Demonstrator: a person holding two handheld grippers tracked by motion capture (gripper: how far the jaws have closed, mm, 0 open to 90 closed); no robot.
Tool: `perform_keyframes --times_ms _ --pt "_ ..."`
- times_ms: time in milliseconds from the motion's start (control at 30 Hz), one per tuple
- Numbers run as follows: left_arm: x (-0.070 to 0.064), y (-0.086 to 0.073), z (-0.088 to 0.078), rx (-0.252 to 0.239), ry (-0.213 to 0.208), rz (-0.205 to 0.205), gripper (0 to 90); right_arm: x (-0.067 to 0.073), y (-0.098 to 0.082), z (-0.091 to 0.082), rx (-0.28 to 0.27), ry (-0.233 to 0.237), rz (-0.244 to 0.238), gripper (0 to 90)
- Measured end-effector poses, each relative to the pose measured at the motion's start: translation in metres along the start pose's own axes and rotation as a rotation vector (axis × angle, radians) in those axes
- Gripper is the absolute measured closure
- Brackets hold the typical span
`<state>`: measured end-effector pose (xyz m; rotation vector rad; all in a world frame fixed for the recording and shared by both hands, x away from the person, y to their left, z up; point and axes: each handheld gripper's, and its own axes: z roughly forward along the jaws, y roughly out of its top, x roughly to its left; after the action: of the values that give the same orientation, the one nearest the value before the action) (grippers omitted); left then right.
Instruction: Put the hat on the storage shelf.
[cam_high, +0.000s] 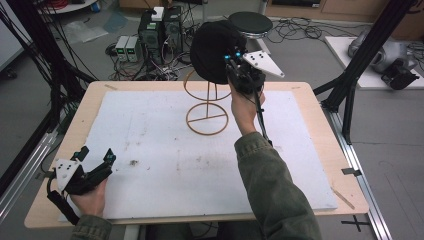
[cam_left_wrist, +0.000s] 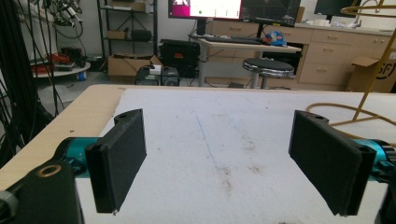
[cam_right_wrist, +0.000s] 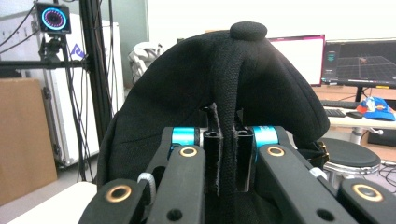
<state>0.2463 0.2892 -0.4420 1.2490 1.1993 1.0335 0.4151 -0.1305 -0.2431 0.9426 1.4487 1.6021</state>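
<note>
Black cap (cam_high: 216, 50), a baseball type with a button on its crown, held up in the air over the far side of the table (cam_high: 50, 200), above the gold wire stand (cam_high: 207, 107). Pinched by a fold of its fabric in the right gripper (cam_high: 235, 67), jaws squeezed tight together on that fold, as seen close up in the right gripper view: cap (cam_right_wrist: 210, 88) draped over and around the right gripper (cam_right_wrist: 227, 161), cloth sandwiched between the two black pads, teal fittings either side. Crown turned away from the person, body of the cap hanging dark and rounded beside the gripper's grey three-cornered plate. Not resting on the stand; upper ring of the stand partly hidden behind the cap, so contact there impossible to tell from the high view.

Stand planted on the white foam mat (cam_high: 150, 130) covering most of the tabletop, round base ring flat on the mat, thin stem rising to a second ring.

Left gripper (cam_high: 95, 160) low at the near left corner of the table, well apart from cap and stand, jaws spread wide with nothing between them. Same seen in the left gripper view: left gripper (cam_left_wrist: 219, 161) with both pads far apart over bare, lightly stained foam mat (cam_left_wrist: 210, 121), a curve of the gold wire stand (cam_left_wrist: 373, 84) at the right edge.
</note>
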Motion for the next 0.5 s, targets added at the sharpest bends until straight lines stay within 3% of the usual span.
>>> perform_keyframes --times_ms 167,300,400,500 --pt "0.001 0.000 0.000 -0.001 0.004 0.002 19.2 0.004 0.000 0.008 0.008 0.005 -0.006 87.0" --pt "0.000 0.000 0.000 -0.001 0.002 0.004 19.2 0.007 -0.002 0.022 0.048 0.021 0.043 86.7" --pt "0.000 0.000 0.000 0.000 -0.003 0.005 19.2 0.010 -0.005 0.026 0.077 0.024 0.045 86.5" --pt "0.000 0.000 0.001 0.000 -0.003 0.003 19.2 0.016 -0.013 0.031 0.150 0.020 0.027 86.5"
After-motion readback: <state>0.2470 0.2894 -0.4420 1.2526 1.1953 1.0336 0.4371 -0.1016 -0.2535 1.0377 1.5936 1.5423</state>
